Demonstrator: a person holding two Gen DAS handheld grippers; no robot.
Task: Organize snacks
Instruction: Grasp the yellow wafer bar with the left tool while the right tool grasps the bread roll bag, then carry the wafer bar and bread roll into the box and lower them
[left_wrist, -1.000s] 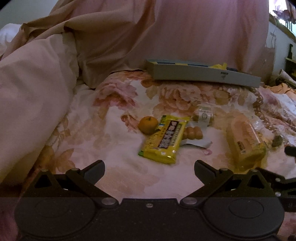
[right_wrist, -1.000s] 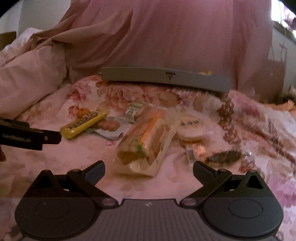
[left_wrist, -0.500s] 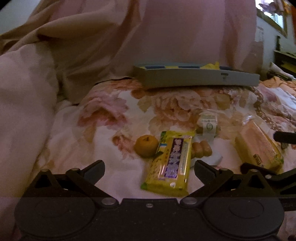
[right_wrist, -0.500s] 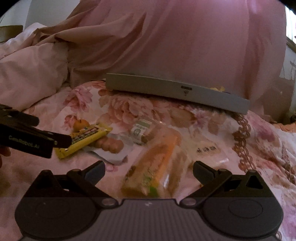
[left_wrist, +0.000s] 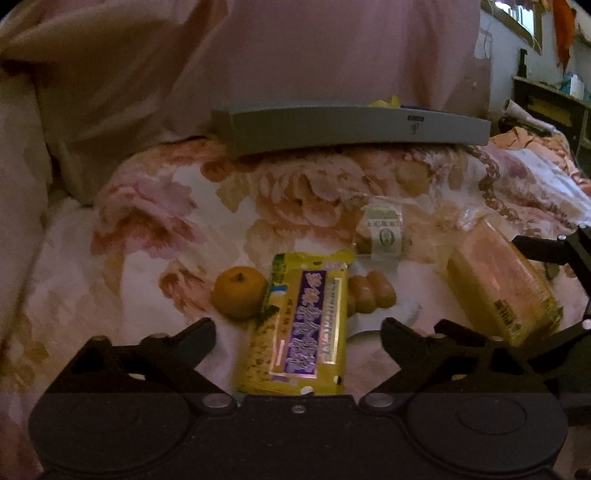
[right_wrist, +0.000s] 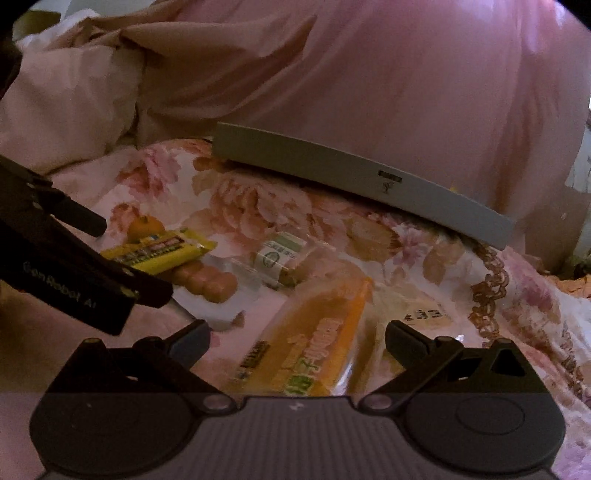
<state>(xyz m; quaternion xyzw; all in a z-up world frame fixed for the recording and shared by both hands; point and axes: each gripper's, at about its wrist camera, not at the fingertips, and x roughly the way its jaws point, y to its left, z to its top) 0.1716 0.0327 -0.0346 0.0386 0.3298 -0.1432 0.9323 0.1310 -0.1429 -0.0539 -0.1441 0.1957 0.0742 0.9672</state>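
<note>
Snacks lie on a floral bedspread (left_wrist: 177, 236). In the left wrist view my left gripper (left_wrist: 298, 332) is open, its jaws either side of the near end of a yellow snack bar (left_wrist: 303, 328). A small orange (left_wrist: 238, 291) lies left of the bar, brown sausage-like pieces (left_wrist: 369, 291) right of it. In the right wrist view my right gripper (right_wrist: 297, 338) is open around the near end of an orange bread packet (right_wrist: 314, 347). The left gripper also shows at the left of the right wrist view (right_wrist: 99, 258), over the yellow bar (right_wrist: 159, 253).
A long grey tray (left_wrist: 351, 127) stands at the back of the bed (right_wrist: 354, 177), with something yellow inside. A clear packet with a green label (left_wrist: 384, 232) and a flat clear packet (right_wrist: 424, 314) lie among the snacks. Pink bedding (right_wrist: 332, 74) piles up behind and left.
Both grippers have moved forward and down. The yellow bar now lies between the left jaws and the orange packet between the right jaws. Both stay open.
</note>
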